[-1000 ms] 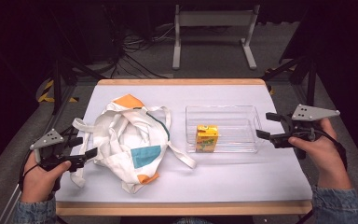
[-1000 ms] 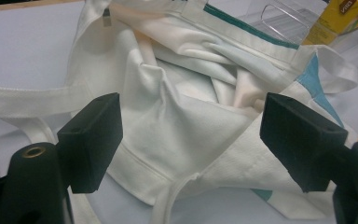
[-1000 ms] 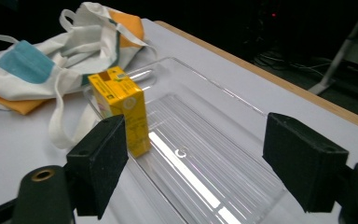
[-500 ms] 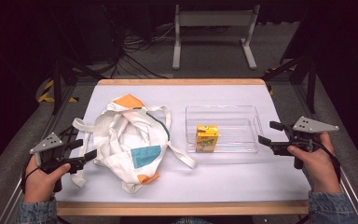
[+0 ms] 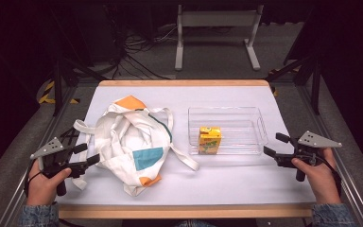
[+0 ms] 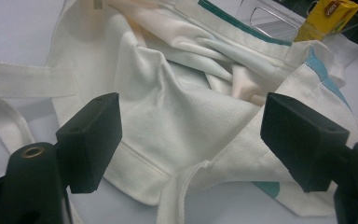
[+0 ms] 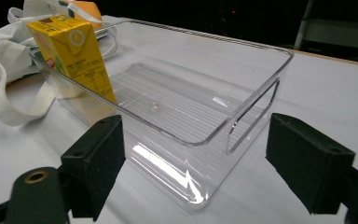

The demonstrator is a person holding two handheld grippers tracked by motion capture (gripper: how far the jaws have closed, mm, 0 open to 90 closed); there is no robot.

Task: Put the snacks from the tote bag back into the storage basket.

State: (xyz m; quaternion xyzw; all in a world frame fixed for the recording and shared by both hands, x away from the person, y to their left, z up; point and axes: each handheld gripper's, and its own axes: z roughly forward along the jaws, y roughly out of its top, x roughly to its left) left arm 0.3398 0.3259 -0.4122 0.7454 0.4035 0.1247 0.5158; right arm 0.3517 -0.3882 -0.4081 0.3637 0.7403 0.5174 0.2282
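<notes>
Left tool (image 5: 90, 154) spread, empty, jaws just short of bag (image 5: 132, 142), lined up on its hem. Right tool (image 5: 273, 144) spread beside bin (image 5: 260, 124); carton (image 5: 209, 139) at bin's far end.

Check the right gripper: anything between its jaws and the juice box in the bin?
Yes. The yellow juice box stands inside the clear bin, at the end away from the right gripper. The bin's near end wall and its bare floor lie between the open jaws and the box. Coming over the open top looks unobstructed.
</notes>
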